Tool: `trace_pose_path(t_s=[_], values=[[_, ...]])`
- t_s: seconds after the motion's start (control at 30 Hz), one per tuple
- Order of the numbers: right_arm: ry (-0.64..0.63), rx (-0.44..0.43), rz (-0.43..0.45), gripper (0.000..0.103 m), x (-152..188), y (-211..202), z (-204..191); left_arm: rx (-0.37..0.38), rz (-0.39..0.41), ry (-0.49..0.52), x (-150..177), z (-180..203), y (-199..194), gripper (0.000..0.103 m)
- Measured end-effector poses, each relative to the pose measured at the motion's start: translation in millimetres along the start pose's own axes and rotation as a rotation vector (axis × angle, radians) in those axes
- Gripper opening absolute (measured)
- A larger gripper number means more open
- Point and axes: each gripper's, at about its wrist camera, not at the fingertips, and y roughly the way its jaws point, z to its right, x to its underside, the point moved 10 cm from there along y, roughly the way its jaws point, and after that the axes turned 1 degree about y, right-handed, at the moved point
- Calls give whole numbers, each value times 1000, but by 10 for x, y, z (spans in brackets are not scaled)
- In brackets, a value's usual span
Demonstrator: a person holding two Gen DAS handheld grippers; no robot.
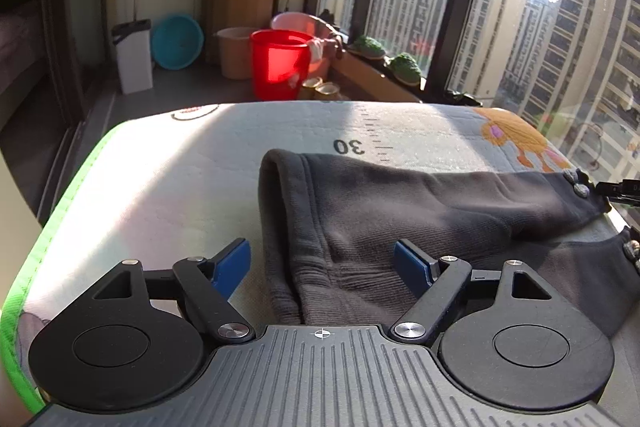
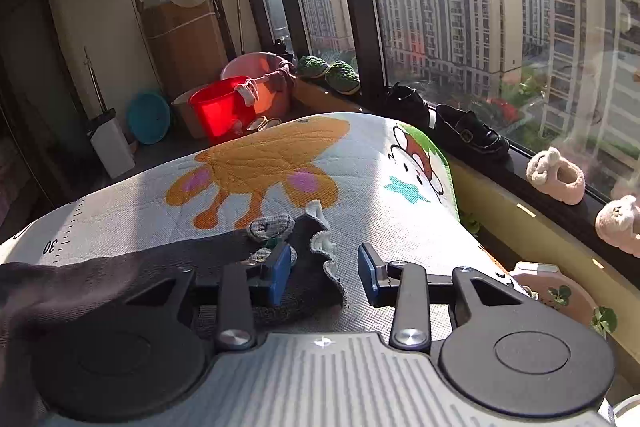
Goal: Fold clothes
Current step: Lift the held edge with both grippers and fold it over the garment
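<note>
Dark grey pants [image 1: 400, 211] lie across the counter [image 1: 160, 179], waistband toward its left edge, frilled cuffs at the right edge. Left claw [image 1: 322, 263] tilts down over the waistband, jaws wide apart, gripping nothing. Right claw [image 2: 325, 273] angles down at the cuffs, jaws parted, pads off the cloth.
</note>
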Motion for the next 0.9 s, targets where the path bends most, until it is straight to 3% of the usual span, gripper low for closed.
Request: trace_pose_path(t_s=[0.1, 0.33, 0.47, 0.57, 0.6, 0.73, 0.8, 0.9], values=[[-49, -15, -5, 7, 32, 58, -59, 32, 0, 2, 45, 44, -49, 88], [-63, -29, 31, 6, -42, -357, 143, 96, -11, -26, 143, 107, -130, 93], [-120, 72, 54, 9, 44, -454, 323, 93, 0, -6, 221, 210, -161, 93], [-29, 35, 70, 25, 134, -677, 481, 86, 60, 45, 223, 305, -311, 93], [4, 10, 63, 37, 200, -748, 507, 92, 79, 65, 226, 339, -367, 93], [59, -34, 30, 40, 515, -964, 540, 155, 72, 112, 354, 504, -449, 94], [76, -31, 16, 45, 671, -1048, 546, 151, 43, 116, 472, 537, -417, 94], [78, -25, 25, 87, 834, -1193, 520, 97, 2, 99, 616, 477, -352, 96]])
